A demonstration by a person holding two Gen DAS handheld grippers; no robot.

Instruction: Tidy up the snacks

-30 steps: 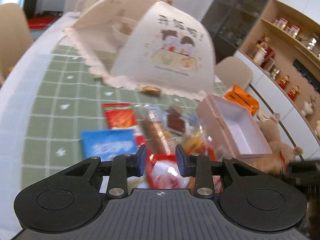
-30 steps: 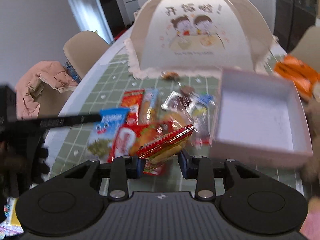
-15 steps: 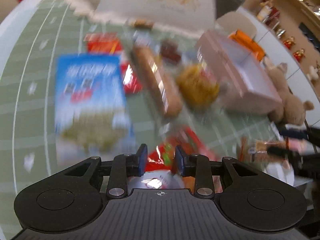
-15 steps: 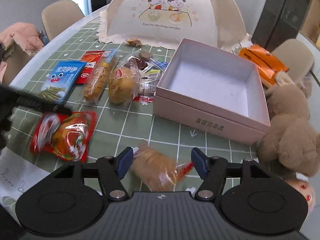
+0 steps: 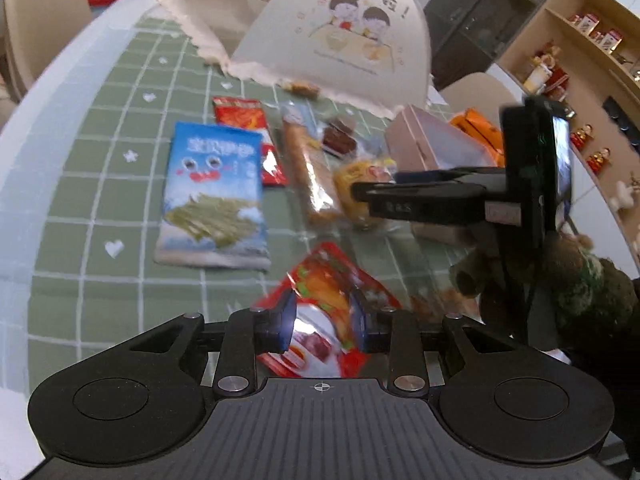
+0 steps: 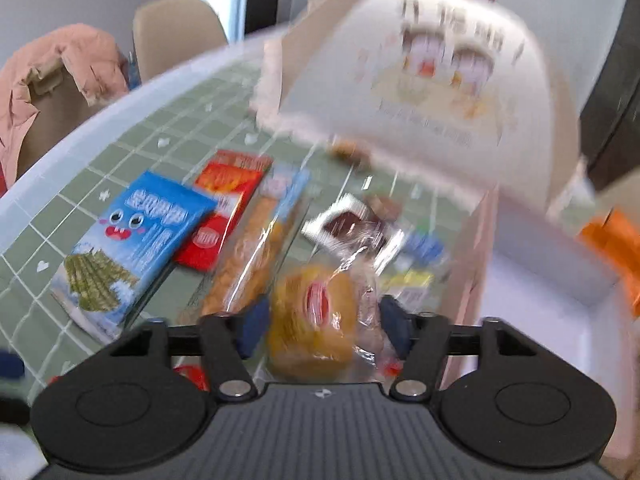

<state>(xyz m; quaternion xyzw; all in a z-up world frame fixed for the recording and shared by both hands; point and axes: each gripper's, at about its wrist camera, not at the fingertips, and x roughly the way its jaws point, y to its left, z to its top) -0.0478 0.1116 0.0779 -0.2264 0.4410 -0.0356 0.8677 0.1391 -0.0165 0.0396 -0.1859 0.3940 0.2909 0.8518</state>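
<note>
Leaning both hands steeply down at the green checked tablecloth (image 5: 120,200) now. My left gripper (image 5: 323,322) sits low centre in its own view, jaws narrow and clamped on one red snack packet (image 5: 328,296), which runs between the pads near the table's front edge.

My right gripper (image 6: 324,328) has just been closing its jaws, and one yellow bun packet (image 6: 312,320) is between them. The frame is smeared, but the pads look pressed against the wrapper on both sides. From the left view, that right gripper (image 5: 356,192) reaches in from the right edge, tips pointing left, right over the same bun in mid frame.

Counting what lies flat:
- One blue packet (image 6: 132,240), left of centre.
- One red flat packet (image 6: 224,208), partly tucked under it.
- One long biscuit pack (image 6: 256,248), just beside the bun.
- One dark chocolate piece (image 6: 348,224) in clear wrap, behind the bun.
- One small loose snack (image 5: 300,88), at the hem of the food cover.
- Some little blue and yellow sachets, too blurred to count.

One pink box (image 6: 476,280) stands open on the right with a white inside, just right of the bun. One orange bag (image 6: 612,236) lies beyond it. One domed food cover (image 6: 440,80) fills the upper frame. Two chairs (image 6: 176,32) are at upper left, one draped with a pink jacket (image 6: 60,68).
</note>
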